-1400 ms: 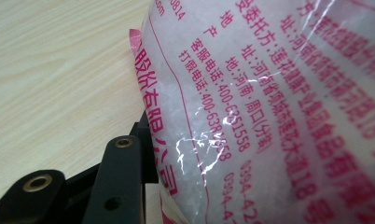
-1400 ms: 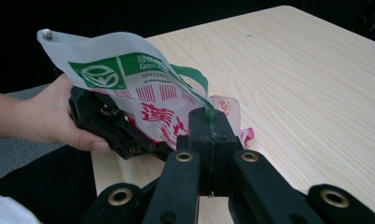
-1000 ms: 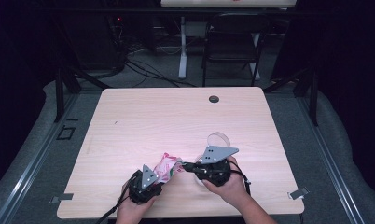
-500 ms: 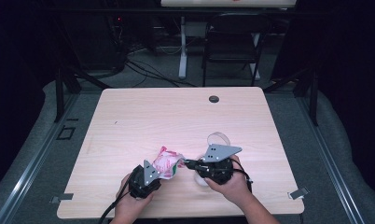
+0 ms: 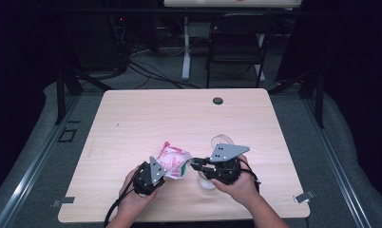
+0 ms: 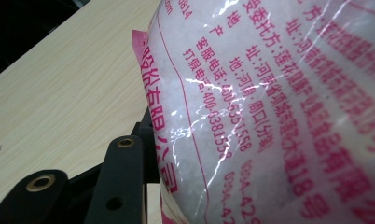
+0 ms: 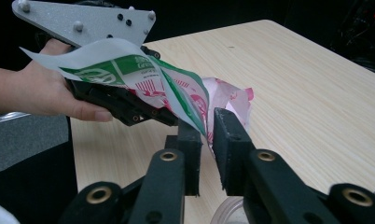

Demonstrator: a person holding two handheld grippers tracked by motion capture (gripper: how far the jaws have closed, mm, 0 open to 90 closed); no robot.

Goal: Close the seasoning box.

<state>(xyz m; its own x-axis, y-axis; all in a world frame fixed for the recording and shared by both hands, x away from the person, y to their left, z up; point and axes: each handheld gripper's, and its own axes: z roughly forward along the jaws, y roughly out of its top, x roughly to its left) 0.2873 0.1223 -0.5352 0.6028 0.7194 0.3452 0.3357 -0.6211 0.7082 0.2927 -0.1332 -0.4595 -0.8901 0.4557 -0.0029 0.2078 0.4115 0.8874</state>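
A plastic bag (image 5: 174, 159) of white grains, printed in pink and green, hangs just above the table between both grippers. My left gripper (image 5: 163, 171) is shut on the bag's near-left side. In the left gripper view the bag (image 6: 279, 102) presses against one black finger (image 6: 122, 177) and hides the other. My right gripper (image 5: 193, 165) reaches in from the right, shut on the bag's thin edge. In the right gripper view that edge (image 7: 202, 119) runs down between the nearly closed jaws of my right gripper (image 7: 208, 133). The left gripper (image 7: 164, 116) and a hand hold the bag behind.
A clear plastic cup (image 5: 221, 141) lies on the wooden table (image 5: 132, 123) under and behind the right gripper; its rim (image 7: 225, 210) shows below the jaws. A dark round grommet (image 5: 218, 100) sits near the far edge. A chair (image 5: 236, 42) stands beyond the table.
The left gripper and the bag have moved slightly away from the person and up. The right gripper stays on the bag's edge, shifted a little to the right.
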